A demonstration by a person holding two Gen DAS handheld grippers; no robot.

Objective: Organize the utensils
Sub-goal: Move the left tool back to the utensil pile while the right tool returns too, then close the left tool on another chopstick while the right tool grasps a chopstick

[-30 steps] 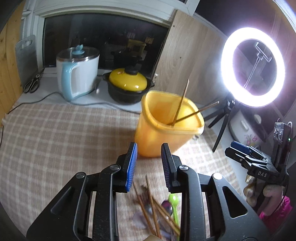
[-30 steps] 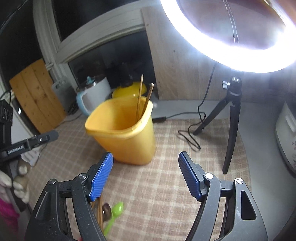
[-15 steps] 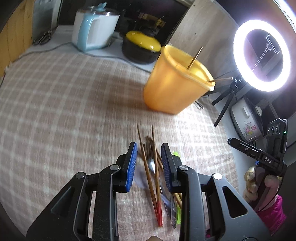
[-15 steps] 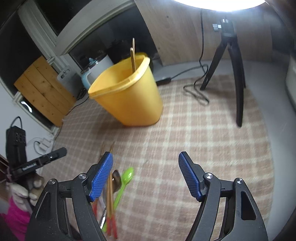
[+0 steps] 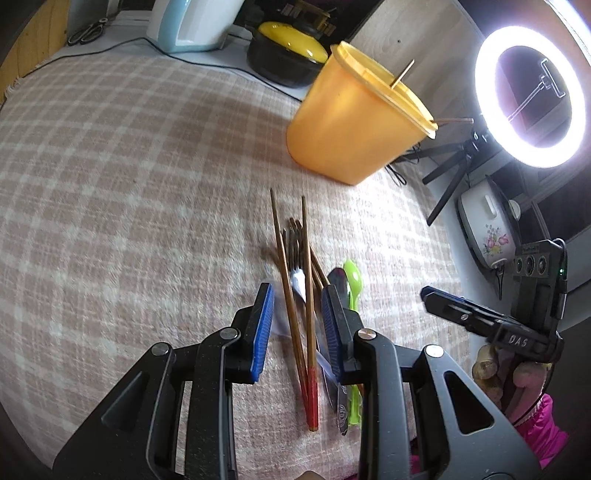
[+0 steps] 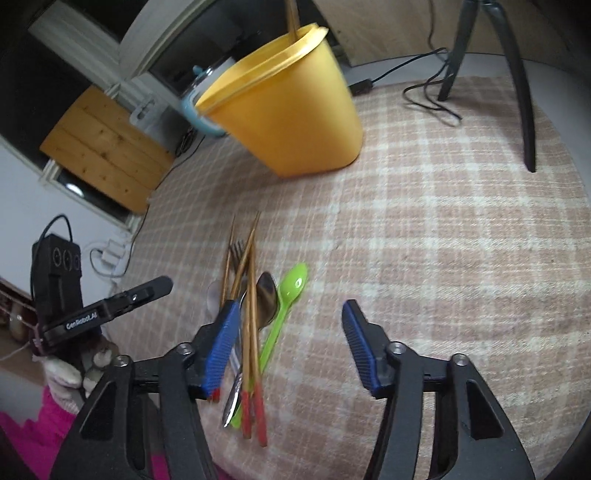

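Fork (image 5: 295, 254) half-hidden under chopsticks (image 5: 309, 295); left hand-held gripper (image 5: 297, 328) narrow, right (image 6: 291, 345) closing, both empty.

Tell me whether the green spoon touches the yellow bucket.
Apart. The right wrist view shows bare checked cloth between the green spoon and the yellow bucket.

Kettle (image 5: 188, 22) cut off at 12 o'clock edge. Chopsticks' (image 6: 290, 14) tops cut off at 12 o'clock; lower ends hidden inside tub (image 6: 288, 110). Fork (image 5: 295, 254) handle hidden under pile. Tripod (image 6: 517, 74) top cut off.
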